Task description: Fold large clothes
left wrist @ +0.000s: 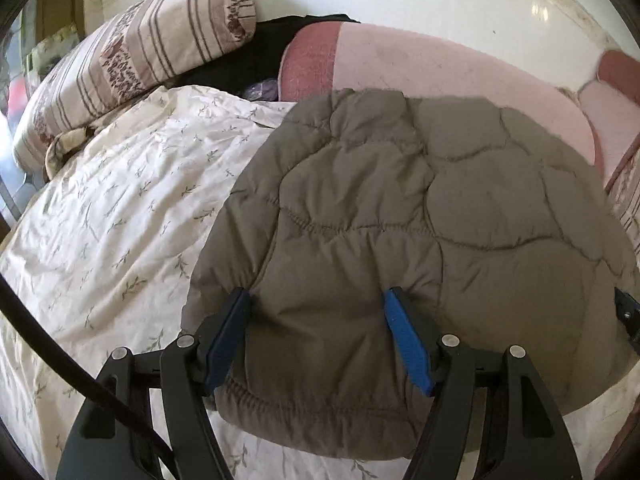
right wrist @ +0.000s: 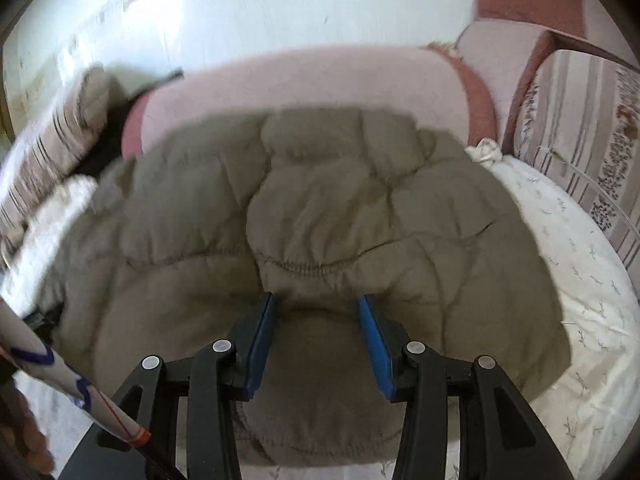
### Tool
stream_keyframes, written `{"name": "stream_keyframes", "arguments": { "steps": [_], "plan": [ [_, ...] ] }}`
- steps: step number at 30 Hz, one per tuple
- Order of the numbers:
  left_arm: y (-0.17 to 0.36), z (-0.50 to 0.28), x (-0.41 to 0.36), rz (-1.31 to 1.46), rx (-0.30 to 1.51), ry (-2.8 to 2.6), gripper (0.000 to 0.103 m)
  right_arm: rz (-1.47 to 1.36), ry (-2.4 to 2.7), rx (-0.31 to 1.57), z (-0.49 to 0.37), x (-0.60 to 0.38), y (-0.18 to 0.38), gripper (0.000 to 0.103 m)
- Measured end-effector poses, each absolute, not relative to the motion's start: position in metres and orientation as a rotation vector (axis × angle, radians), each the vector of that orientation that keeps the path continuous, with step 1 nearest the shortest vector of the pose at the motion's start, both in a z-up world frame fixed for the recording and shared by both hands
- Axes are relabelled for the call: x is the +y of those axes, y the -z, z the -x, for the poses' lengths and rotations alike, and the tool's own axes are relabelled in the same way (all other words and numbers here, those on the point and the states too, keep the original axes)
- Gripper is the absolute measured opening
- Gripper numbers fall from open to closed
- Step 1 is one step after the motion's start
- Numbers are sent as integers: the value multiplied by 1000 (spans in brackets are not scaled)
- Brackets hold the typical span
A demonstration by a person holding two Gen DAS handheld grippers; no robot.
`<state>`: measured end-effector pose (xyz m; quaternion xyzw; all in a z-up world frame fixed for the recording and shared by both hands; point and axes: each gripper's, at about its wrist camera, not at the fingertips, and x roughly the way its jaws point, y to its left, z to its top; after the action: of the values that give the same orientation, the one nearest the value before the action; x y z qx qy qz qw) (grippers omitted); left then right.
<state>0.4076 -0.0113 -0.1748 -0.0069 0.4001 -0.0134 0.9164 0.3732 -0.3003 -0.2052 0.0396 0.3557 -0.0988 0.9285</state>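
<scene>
**Both grippers astride the near hem**

The puffy grey-brown quilted jacket (left wrist: pixel 400 208) lies on the floral white bedsheet (left wrist: pixel 120 216), reaching away toward the pink headboard cushion (left wrist: pixel 440 64). The left gripper (left wrist: pixel 318 308) and right gripper (right wrist: pixel 316 312) each have fingers spread, straddling a bulge of the near edge, not pinching it. The jacket stretches straight ahead of both; neither gripper looks nearer.
</scene>
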Motion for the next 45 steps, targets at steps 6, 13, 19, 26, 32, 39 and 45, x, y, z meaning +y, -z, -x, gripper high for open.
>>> {"name": "stream_keyframes", "arguments": {
  "steps": [6,13,19,26,32,39,45],
  "plan": [
    [185,-414,-21,-37,846,26,72,22,226,780,-388,-291,226,49],
    [159,-405,-7,28,809,40,70,-86,190,721,-370,-307,202,48],
    [144,-405,25,98,775,-36,69,-176,297,626,-351,-357,168,35],
    [168,-414,15,54,841,-74,69,-296,347,777,-356,-400,213,34],
    [172,-415,12,28,842,-82,69,-295,361,804,-362,-399,223,34],
    [174,-417,12,20,842,-84,69,-320,347,810,-362,-400,226,34],
    [174,-417,12,19,844,-83,69,-318,341,812,-362,-402,227,35]
  ]
}}
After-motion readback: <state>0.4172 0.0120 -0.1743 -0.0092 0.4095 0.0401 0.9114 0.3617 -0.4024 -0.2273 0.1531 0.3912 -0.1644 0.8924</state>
